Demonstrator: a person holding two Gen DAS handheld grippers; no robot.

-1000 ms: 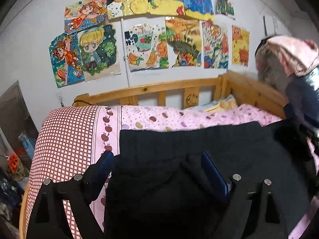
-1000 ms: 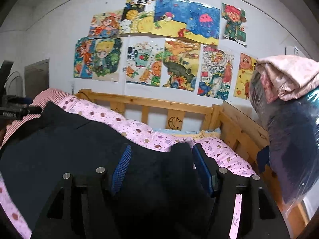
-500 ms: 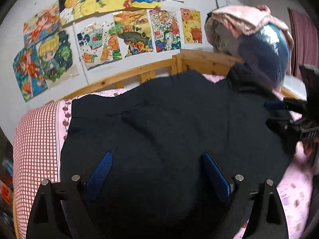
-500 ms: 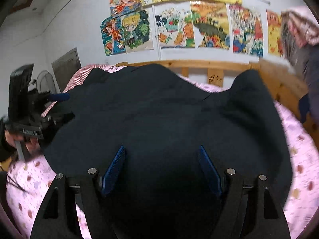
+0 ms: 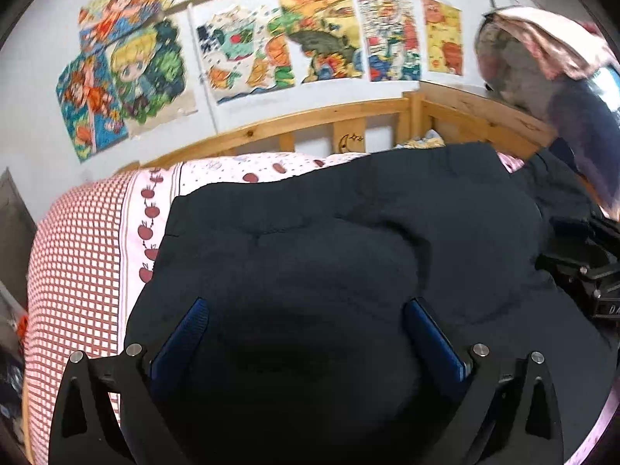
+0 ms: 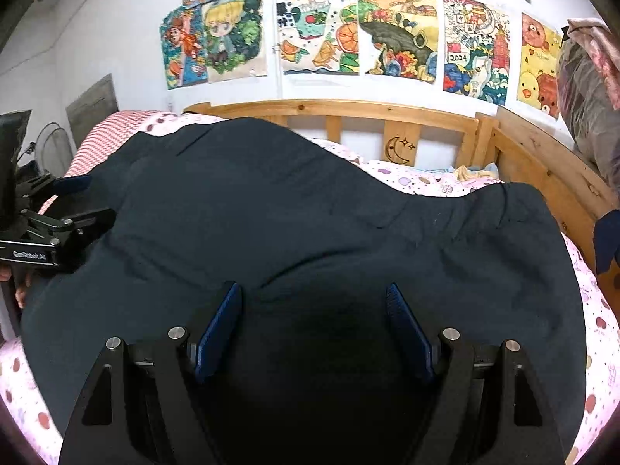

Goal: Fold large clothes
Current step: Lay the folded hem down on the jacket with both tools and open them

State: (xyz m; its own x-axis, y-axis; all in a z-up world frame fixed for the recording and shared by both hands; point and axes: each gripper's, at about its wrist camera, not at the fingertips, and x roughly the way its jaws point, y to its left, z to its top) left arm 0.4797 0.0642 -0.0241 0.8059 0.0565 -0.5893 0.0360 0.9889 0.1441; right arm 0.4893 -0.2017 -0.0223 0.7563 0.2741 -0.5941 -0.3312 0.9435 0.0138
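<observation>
A large dark navy garment lies spread over the pink bed, its far edge near the wooden headboard. In the right wrist view the same garment fills the middle, with soft creases. My left gripper hovers over its near part, open, the blue pads wide apart and only cloth below them. My right gripper is also open above the near part of the cloth. Each gripper shows in the other's view: the left one at the garment's left edge, the right one at its right edge.
A wooden headboard and side rail bound the bed. A red-checked pillow lies at the left. A plastic-wrapped bundle sits on the right rail. Colourful drawings cover the wall.
The garment went from bunched low between the fingers to thrown out wide, and now rests flatter on the bed. Both grippers have stayed wide apart and dropped slightly.
</observation>
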